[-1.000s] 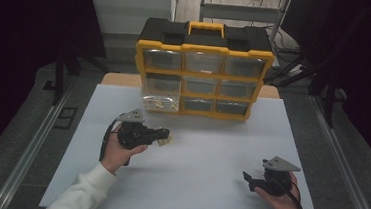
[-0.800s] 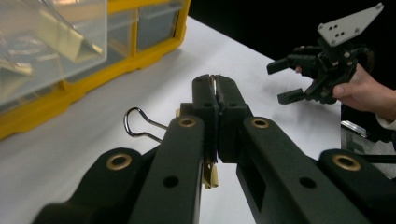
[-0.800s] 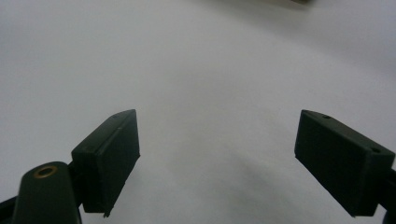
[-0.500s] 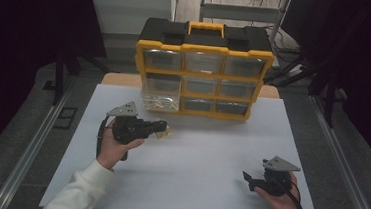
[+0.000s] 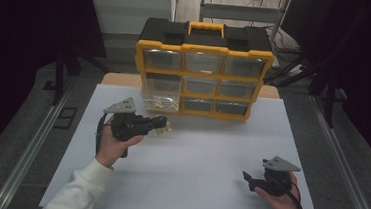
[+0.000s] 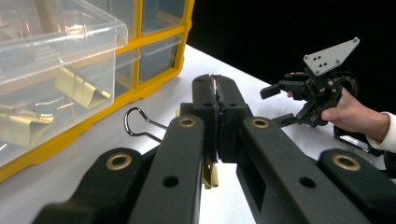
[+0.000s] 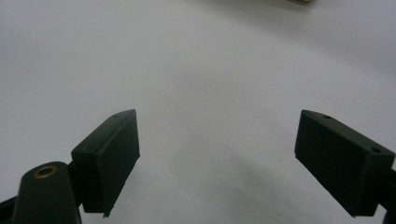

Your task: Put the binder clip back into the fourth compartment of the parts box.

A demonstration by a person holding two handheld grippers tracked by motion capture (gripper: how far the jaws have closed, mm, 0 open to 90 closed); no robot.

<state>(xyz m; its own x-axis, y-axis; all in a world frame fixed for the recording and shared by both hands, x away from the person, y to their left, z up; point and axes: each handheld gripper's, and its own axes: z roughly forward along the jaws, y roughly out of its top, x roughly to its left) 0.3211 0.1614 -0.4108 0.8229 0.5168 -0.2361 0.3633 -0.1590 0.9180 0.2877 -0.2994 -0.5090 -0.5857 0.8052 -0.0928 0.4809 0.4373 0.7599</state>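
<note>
While pressed together on a gold binder clip (image 6: pixel 211 175), left claw (image 5: pixel 159 124) held above the white counter (image 5: pixel 192 185), just in front of the pulled-out clear drawer (image 5: pixel 160 96). Clip pinched flat between the pads, its wire loop (image 6: pixel 135 122) sticking out to the left in the left gripper view, its gold body seen at the claw tip in the high view (image 5: pixel 163 125). More gold clips (image 6: pixel 79 88) lying loose inside that drawer, behind its clear front wall.

Right claw (image 5: pixel 247 178) spread wide, nothing between the pads, low over bare counter at the near right, well apart from the clip and from the organizer (image 5: pixel 203 76).

Open room across the middle and near part of the counter, between the two hands. Left and right counter edges close to grey rails (image 5: pixel 29 147); near edge just behind the right hand. Far edge taken up by the yellow-and-black organizer, nine clear drawers in three rows, yellow handle (image 5: pixel 206 28) on top.

No brand, label or writing readable anywhere.

Open drawer jutting toward the near side at the organizer's lower left, standing just beyond the left claw. Dark surroundings on both sides; shelving and cables far behind the organizer.
</note>
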